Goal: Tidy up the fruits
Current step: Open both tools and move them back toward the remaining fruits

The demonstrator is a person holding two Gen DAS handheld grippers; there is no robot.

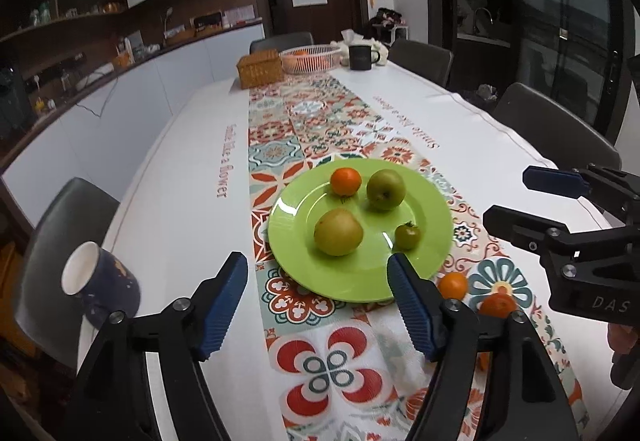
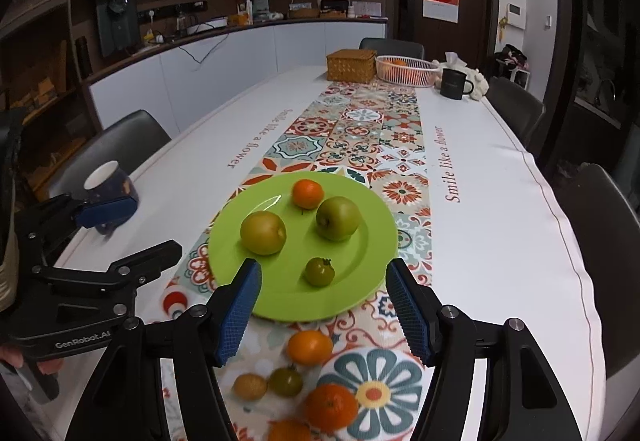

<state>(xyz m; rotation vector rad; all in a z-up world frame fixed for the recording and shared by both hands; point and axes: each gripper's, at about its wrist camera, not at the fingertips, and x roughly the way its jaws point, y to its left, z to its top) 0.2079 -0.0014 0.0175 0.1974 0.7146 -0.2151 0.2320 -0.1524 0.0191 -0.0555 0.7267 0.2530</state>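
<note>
A long counter (image 2: pixel 500 209) under a white cloth with a patterned tile runner down its middle carries everything. On the runner sits a round lime-green plate (image 2: pixel 360 293); both grippers hover at its near rim, well apart from each other. The left gripper (image 1: pixel 318 297) has its blue ribbed fingers (image 1: pixel 224 301) spread wide with nothing between them. The right gripper (image 2: pixel 324 305) likewise holds its blue fingers (image 2: pixel 408 315) wide and empty.

On the plate lie four fruits, none touching another: a yellow-green pear-like round fruit (image 2: pixel 263 232) on the left, a green apple (image 2: pixel 338 218) to its right, a small orange tangerine (image 2: pixel 307 193) at the far side, and a small green tomato with a stalk (image 2: pixel 319 271) nearest the fingers.

More fruit lies loose on the runner in front of the plate: a large orange mandarin (image 2: pixel 331 407), a smaller orange one (image 2: pixel 309 347) just beside the plate's rim, a second green tomato (image 2: pixel 285 381) and a small tan-yellow fruit (image 2: pixel 250 386) touching or almost touching it.

A dark blue mug with a white inside (image 1: pixel 100 283) stands at the counter's left edge. At the far end are a woven wicker box (image 2: pixel 351 65), a white wire basket holding oranges (image 2: pixel 406 71) and a black mug (image 2: pixel 454 83).
</note>
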